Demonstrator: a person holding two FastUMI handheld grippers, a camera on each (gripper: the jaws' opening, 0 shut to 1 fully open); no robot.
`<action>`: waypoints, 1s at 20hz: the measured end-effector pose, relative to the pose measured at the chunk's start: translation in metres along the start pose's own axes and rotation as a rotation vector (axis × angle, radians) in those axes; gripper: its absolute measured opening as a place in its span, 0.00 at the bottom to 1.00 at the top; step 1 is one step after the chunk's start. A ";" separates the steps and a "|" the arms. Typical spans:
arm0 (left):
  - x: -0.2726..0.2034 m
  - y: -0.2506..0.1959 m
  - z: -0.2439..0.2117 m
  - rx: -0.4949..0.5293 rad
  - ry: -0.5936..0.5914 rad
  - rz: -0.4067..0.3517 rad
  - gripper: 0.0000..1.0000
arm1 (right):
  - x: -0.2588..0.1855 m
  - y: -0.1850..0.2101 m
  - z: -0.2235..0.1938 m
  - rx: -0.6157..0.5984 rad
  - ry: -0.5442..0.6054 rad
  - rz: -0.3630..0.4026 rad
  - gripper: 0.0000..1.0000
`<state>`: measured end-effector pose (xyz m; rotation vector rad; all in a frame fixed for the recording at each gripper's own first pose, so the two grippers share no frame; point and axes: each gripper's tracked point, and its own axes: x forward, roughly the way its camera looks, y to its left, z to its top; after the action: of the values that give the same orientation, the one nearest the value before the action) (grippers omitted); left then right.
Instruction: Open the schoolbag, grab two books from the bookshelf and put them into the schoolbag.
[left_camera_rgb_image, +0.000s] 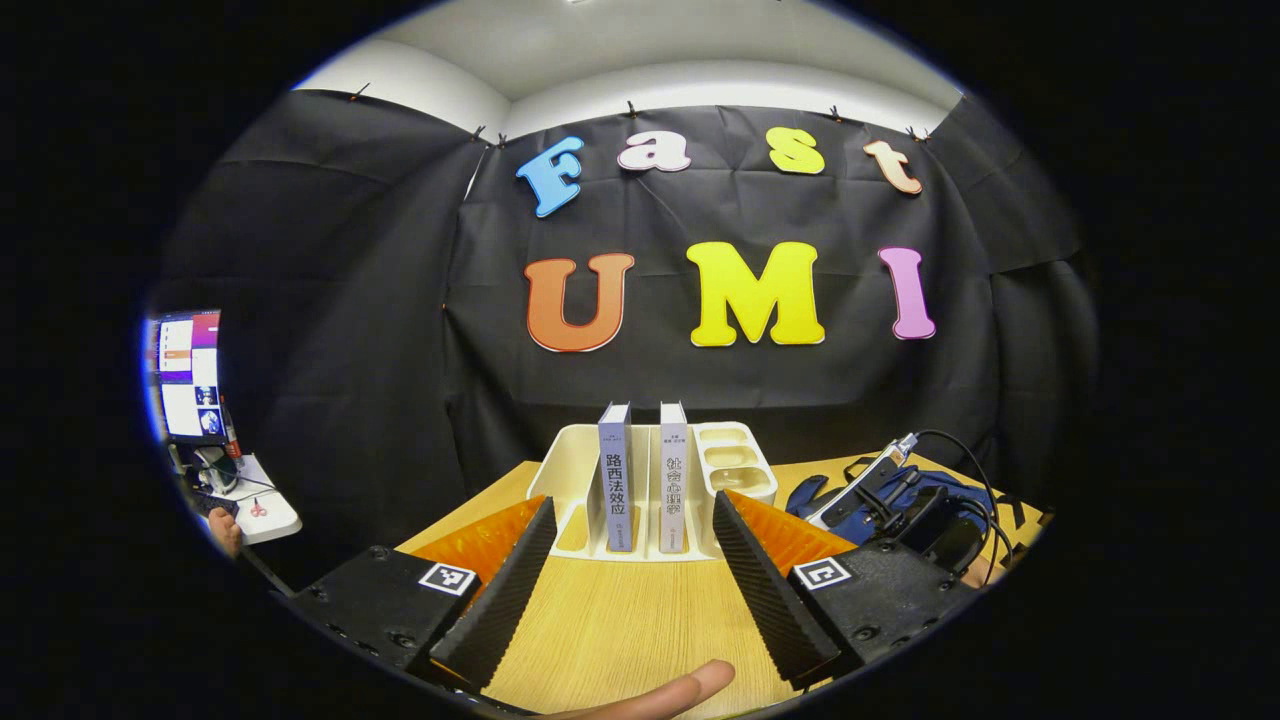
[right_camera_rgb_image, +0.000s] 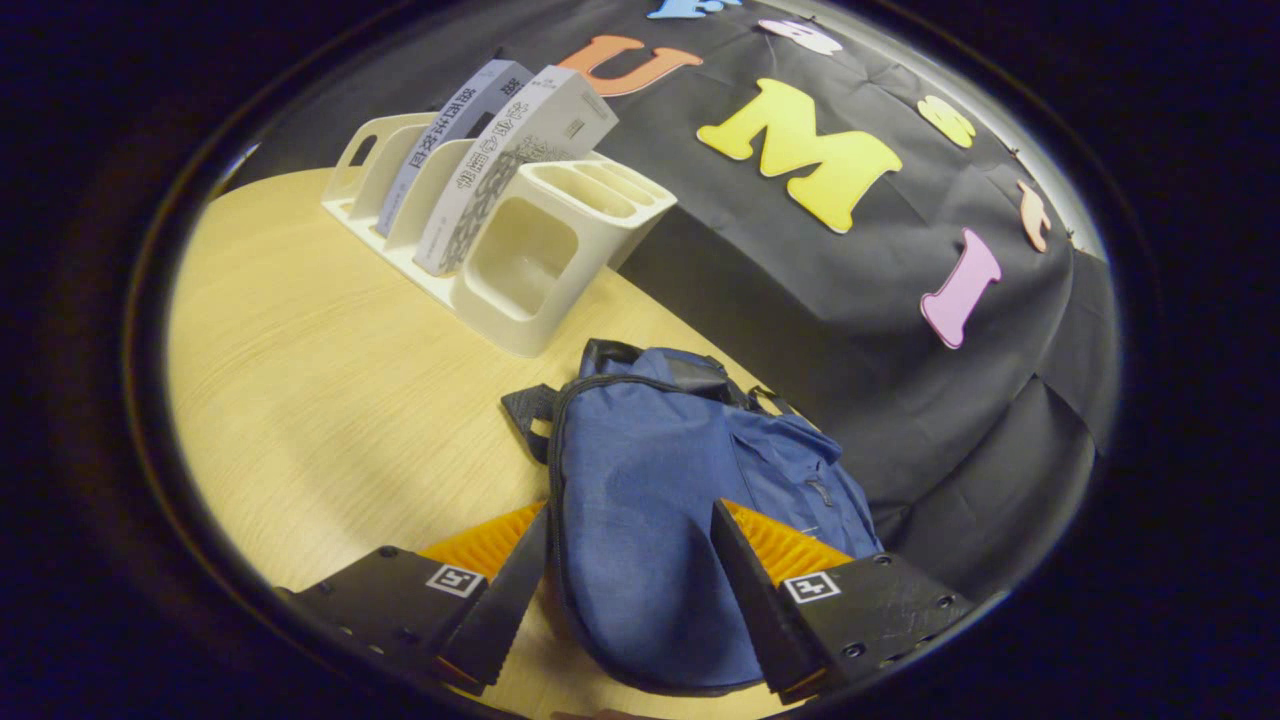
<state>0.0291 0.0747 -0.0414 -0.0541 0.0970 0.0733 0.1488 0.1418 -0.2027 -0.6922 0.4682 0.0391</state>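
Observation:
In the left gripper view a white bookshelf (left_camera_rgb_image: 560, 470) stands on the wooden table (left_camera_rgb_image: 620, 620), with two upright books side by side in its slots, the left book (left_camera_rgb_image: 615, 480) and the right book (left_camera_rgb_image: 673, 480). My left gripper (left_camera_rgb_image: 632, 505) is open just in front of them and holds nothing. The blue schoolbag (right_camera_rgb_image: 650, 500) lies flat on the table, its zipper looking closed. My right gripper (right_camera_rgb_image: 630, 512) hovers open over the bag's near end, a finger on each side. The bookshelf (right_camera_rgb_image: 510, 260) and both books (right_camera_rgb_image: 500, 160) stand beyond the bag to the left.
The right gripper (left_camera_rgb_image: 880, 490) with its cables sits over the bag (left_camera_rgb_image: 812, 495) at the table's right. A monitor (left_camera_rgb_image: 190, 375) and a small white stand (left_camera_rgb_image: 265, 515) are off the table's left edge. A person's fingertip (left_camera_rgb_image: 670, 692) shows at the bottom. Bare tabletop (right_camera_rgb_image: 300, 380) lies left of the bag.

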 end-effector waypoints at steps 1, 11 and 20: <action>0.001 0.000 -0.001 0.003 0.002 0.004 0.99 | -0.003 -0.005 0.005 -0.008 -0.012 -0.019 0.93; 0.001 -0.006 -0.001 0.005 -0.003 -0.023 0.99 | 0.018 -0.006 0.012 0.033 0.030 0.003 0.54; 0.011 0.020 -0.009 -0.017 0.027 0.033 0.99 | 0.016 -0.019 0.026 0.150 -0.021 0.128 0.08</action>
<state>0.0373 0.0948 -0.0528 -0.0704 0.1243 0.1061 0.1770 0.1413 -0.1810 -0.5133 0.4893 0.1306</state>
